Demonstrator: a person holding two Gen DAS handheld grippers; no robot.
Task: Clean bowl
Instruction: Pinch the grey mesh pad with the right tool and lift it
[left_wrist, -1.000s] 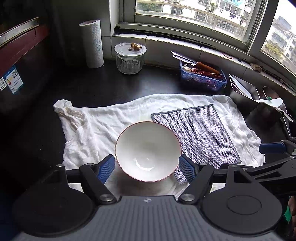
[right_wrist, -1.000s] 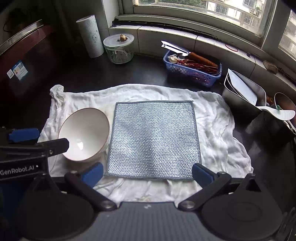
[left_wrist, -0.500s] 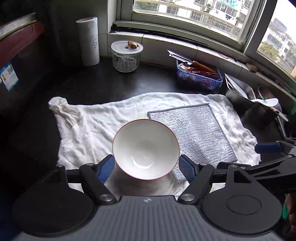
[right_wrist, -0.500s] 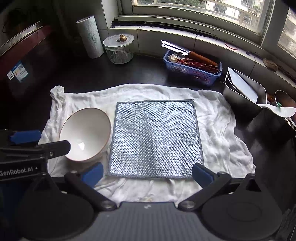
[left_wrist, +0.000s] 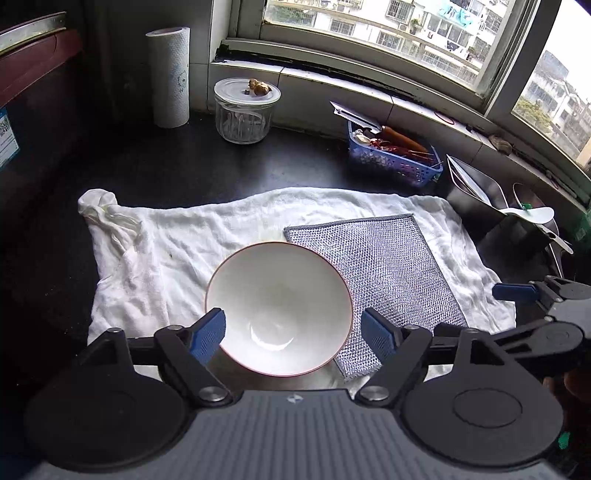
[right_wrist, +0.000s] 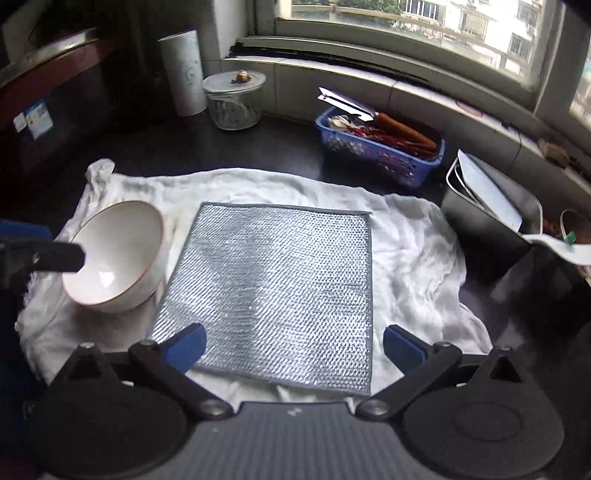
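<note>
Lying flat across dark counter (left_wrist: 155, 173): one white towel (left_wrist: 184, 240), near edge hidden behind grippers. Resting on towel: one mesh cloth (right_wrist: 273, 291), one bowl (left_wrist: 279, 306) just left of it, overlapping its corner. Flanking bowl: left gripper (left_wrist: 293, 334), jaws apart. Hovering over cloth: right gripper (right_wrist: 293, 345), jaws apart. Showing writing too blurred to read: sticker (right_wrist: 37, 118).

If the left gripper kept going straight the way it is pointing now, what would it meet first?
Most likely the white bowl: it sits squarely between the open fingers of the left gripper, directly ahead on the white towel. Depth is hard to judge through the fisheye.
</note>
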